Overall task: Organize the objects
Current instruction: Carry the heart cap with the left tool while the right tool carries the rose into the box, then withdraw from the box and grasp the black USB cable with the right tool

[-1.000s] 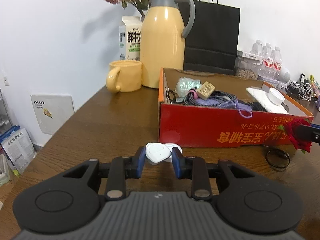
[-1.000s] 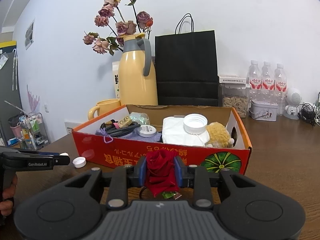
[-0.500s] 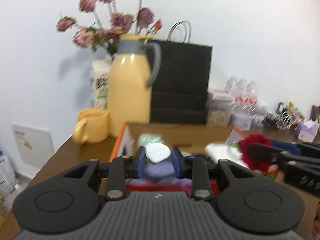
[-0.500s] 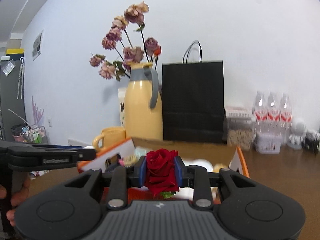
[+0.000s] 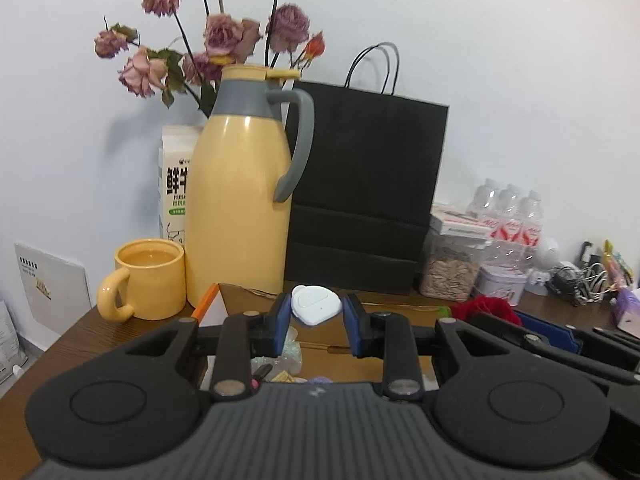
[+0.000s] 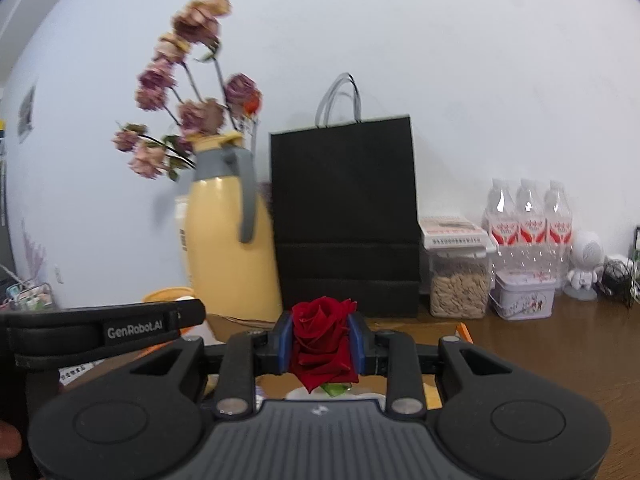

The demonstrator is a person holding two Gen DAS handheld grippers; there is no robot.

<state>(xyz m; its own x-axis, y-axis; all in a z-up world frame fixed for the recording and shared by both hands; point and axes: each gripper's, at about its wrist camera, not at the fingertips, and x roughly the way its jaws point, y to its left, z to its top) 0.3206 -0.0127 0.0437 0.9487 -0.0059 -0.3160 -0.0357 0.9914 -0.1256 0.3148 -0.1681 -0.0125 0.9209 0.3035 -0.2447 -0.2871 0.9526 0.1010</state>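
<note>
My left gripper (image 5: 316,312) is shut on a small white heart-shaped case (image 5: 315,305), held above the open cardboard box (image 5: 256,300). The box's orange rim and brown inner wall show just below the fingers, with small items dimly visible inside. My right gripper (image 6: 320,340) is shut on a red rose (image 6: 322,338), also held over the box (image 6: 463,328). The rose (image 5: 486,306) and the right gripper appear at the right of the left wrist view. The left gripper's black body (image 6: 104,330) crosses the left of the right wrist view.
Behind the box stand a yellow thermos jug (image 5: 240,200) with dried flowers (image 5: 208,48), a yellow mug (image 5: 148,280), a milk carton (image 5: 176,188) and a black paper bag (image 5: 364,192). A seed jar (image 6: 458,276), a tin (image 6: 524,294) and water bottles (image 6: 528,220) line the wall at right.
Both grippers have risen from the table in front of the box and moved forward over it, each still holding its object. The box front has dropped out of sight below.
</note>
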